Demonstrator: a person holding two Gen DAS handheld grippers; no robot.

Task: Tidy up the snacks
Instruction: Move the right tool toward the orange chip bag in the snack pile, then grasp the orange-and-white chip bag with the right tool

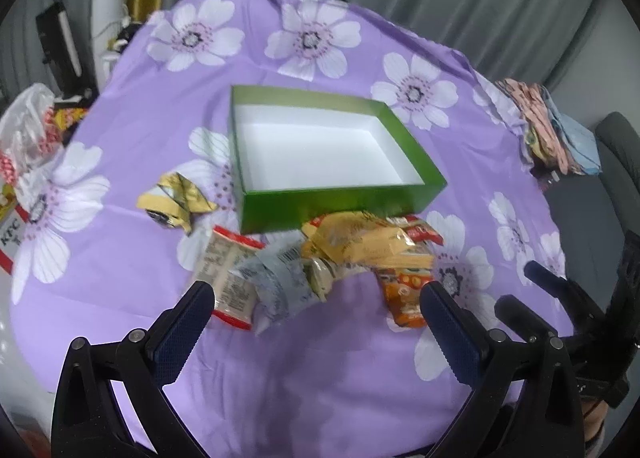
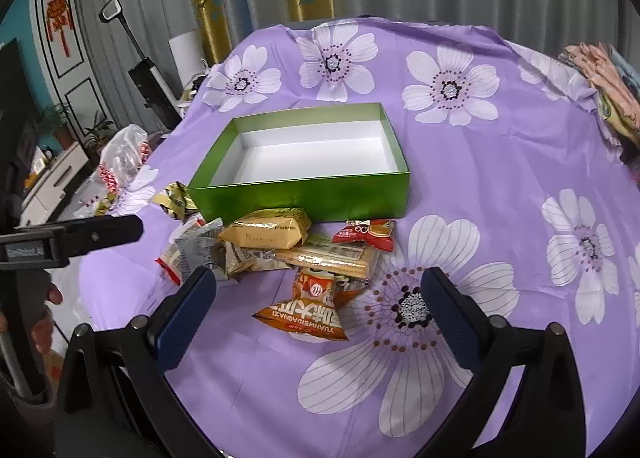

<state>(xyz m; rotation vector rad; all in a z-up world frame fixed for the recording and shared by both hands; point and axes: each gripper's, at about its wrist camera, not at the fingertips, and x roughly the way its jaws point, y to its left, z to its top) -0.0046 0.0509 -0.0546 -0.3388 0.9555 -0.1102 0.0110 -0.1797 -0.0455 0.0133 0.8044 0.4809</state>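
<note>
An empty green box (image 2: 304, 193) sits mid-table on a purple flowered cloth (image 2: 500, 185). Snack packets (image 2: 280, 246) lie heaped against its near wall. Both grippers hover with jaws open and empty; the right gripper (image 2: 316, 298) is nearer, with an orange packet (image 2: 308, 310) directly ahead between its jaws, long axis pointing toward the box.

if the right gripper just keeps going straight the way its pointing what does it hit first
Most likely the orange snack packet, which lies on the purple cloth between the open fingers of the right gripper. Behind it come the other packets and the green box. Depth is uncertain in this fisheye view.
</note>
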